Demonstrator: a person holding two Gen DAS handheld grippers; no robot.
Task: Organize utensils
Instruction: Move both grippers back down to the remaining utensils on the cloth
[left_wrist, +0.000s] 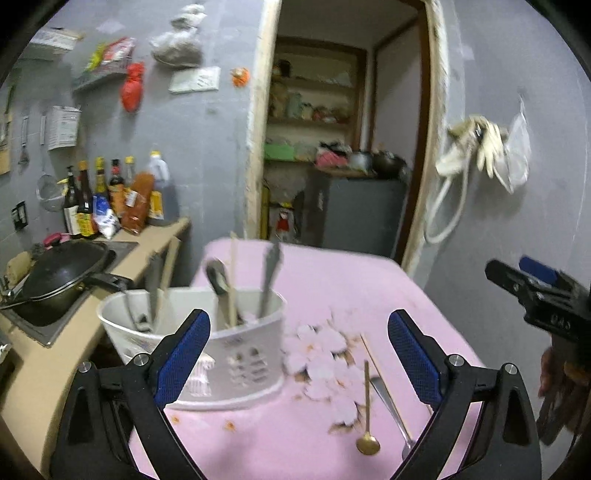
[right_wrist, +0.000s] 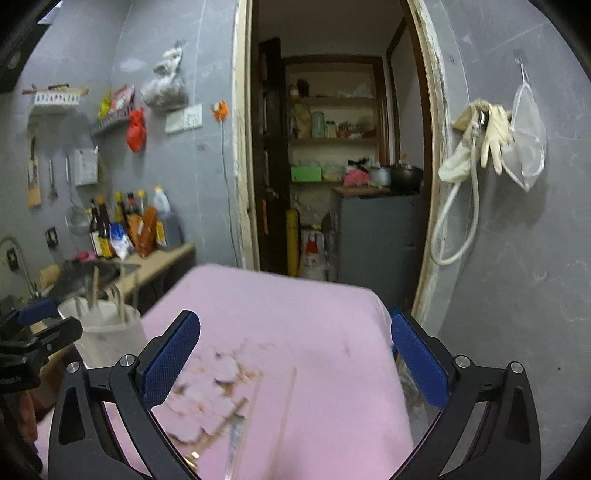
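Observation:
A white utensil caddy (left_wrist: 236, 354) stands on the pink tablecloth (left_wrist: 332, 280), holding a ladle-like spoon (left_wrist: 218, 277), a wooden chopstick (left_wrist: 233, 280) and other upright utensils. To its right, flat on the cloth, lie a gold spoon (left_wrist: 367, 421), a silver spoon (left_wrist: 389, 406) and a chopstick (left_wrist: 380, 373). My left gripper (left_wrist: 299, 354) is open and empty, just in front of the caddy. My right gripper (right_wrist: 293, 358) is also open and empty above the cloth, with blurred utensils (right_wrist: 236, 424) below it. In the right wrist view the caddy (right_wrist: 107, 332) is at the left.
A black wok (left_wrist: 62, 280) sits in a sink on the beige counter (left_wrist: 155, 243) left of the table, with sauce bottles (left_wrist: 110, 199) behind it. A doorway (left_wrist: 343, 147) opens beyond the table's far edge. Gloves and a hose (left_wrist: 476, 144) hang on the right wall.

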